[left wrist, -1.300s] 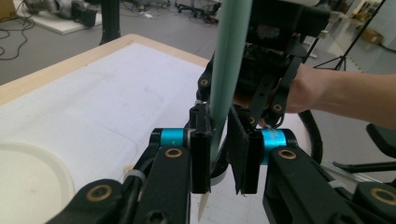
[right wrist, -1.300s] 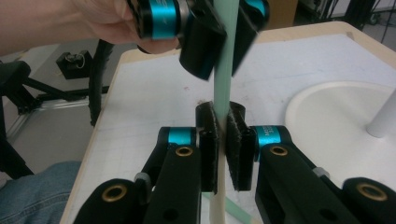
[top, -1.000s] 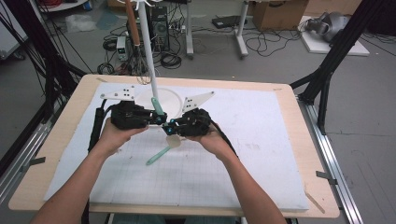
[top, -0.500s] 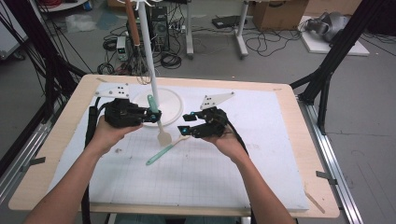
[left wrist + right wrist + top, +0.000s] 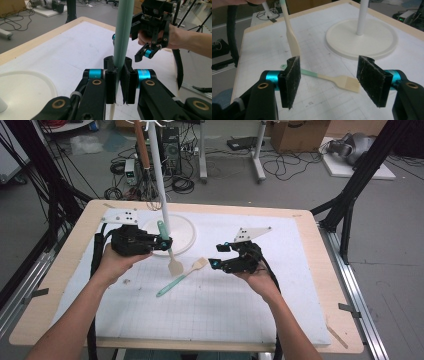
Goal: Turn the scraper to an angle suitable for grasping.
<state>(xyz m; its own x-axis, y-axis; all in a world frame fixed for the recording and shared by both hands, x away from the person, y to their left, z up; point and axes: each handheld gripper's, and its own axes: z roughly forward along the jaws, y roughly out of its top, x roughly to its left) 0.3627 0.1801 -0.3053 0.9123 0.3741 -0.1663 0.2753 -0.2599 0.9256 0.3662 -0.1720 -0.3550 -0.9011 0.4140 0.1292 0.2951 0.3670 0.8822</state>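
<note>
Spatula [image 5: 169, 251] hung blade-down, mint handle clamped in left gripper [image 5: 165, 243], just near of the stand's round white base [image 5: 187, 236], blade [image 5: 175, 268] low over the mat [image 5: 225, 310]. Left gripper view: jaws closed tight on the handle [image 5: 123, 37], pinched close to its middle. Pastry brush [image 5: 181, 276] lay flat on the mat, bristles [image 5: 200, 264] toward far right, mint end toward near left, between both grippers. Right gripper [image 5: 218, 256] open, pads [image 5: 292, 81] wide apart, nothing between, brush [image 5: 332, 80] just beyond them in right gripper view.

Judged step: hang spatula on the rack pole [image 5: 159, 175]. Advice: keep clamp firm, lift straight before swinging toward a hook, keep blade off the base rim; right gripper clear of the path or down on the brush handle, not the bristles.

Versus a second ago: both grippers met at the spatula mid-table; since then right let go and backed off right, left carried spatula up and left. Brush unmoved.
</note>
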